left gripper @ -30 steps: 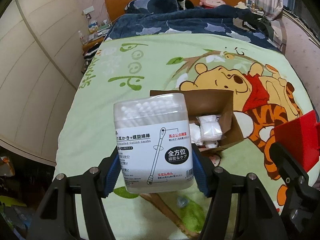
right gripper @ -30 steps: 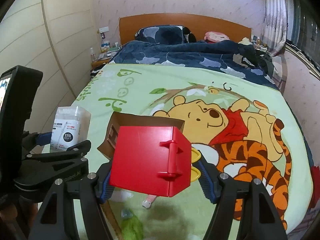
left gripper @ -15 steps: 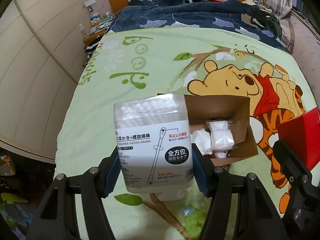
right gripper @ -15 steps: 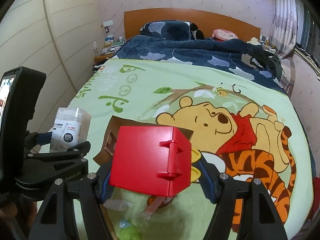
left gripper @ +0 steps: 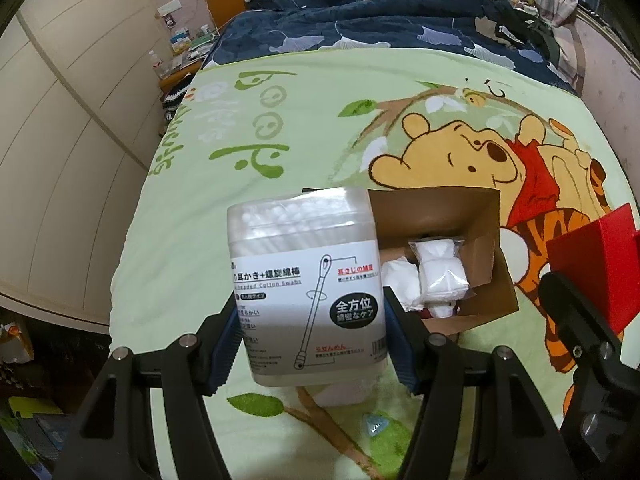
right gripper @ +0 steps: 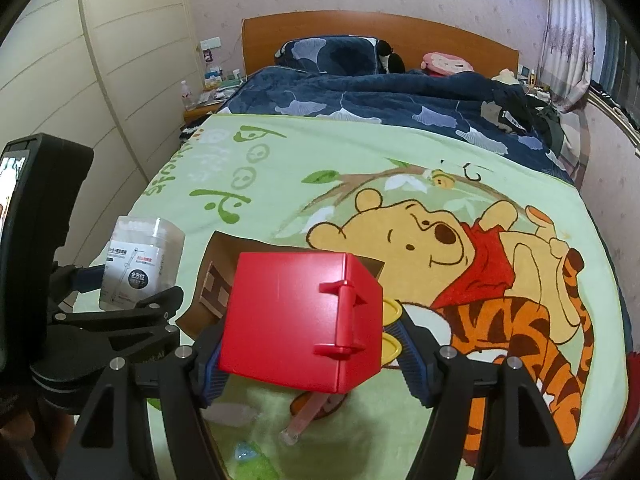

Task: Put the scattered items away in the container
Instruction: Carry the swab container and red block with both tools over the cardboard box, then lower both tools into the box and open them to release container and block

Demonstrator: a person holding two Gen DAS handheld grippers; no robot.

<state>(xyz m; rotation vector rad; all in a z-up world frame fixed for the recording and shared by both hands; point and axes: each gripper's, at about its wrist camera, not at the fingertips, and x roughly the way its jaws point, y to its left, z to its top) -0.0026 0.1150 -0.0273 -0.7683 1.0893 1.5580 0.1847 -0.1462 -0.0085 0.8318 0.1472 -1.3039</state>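
The left tongs (left gripper: pixel 306 344) are partly open and clamped on a cotton swab box (left gripper: pixel 306 292), a clear, rounded-corner plastic tub packed with white swabs and wrapped in a glossy white label with black print. Blue ribbed pads (left gripper: pixel 228 344) press its two sides, and the box hangs upright above the bed, just left of the cardboard box (left gripper: pixel 440 216).

That cardboard box is the container: brown, matte, open-topped, with a flap folded outward at its near edge. It lies on the fleecy green cartoon blanket (left gripper: pixel 192 240) near the middle of the bed. Inside lie soft white bundles (left gripper: pixel 438 276), one in crinkled clear plastic.

The right tongs (right gripper: pixel 310 354) are also partly open and grip a red box (right gripper: pixel 296 320), a smooth, hard plastic cube with moulded hinge-like clips on one edge. It hangs in the air in front of the cardboard box's near right side, hiding most of it in the right wrist view.

On the blanket nearer the camera lie a small pale blue crinkled wrapper (left gripper: pixel 374 426) and a thin pinkish tube (right gripper: pixel 306 420), both outside the container. A navy leaf-patterned duvet (right gripper: pixel 360 100) covers the far end of the bed.
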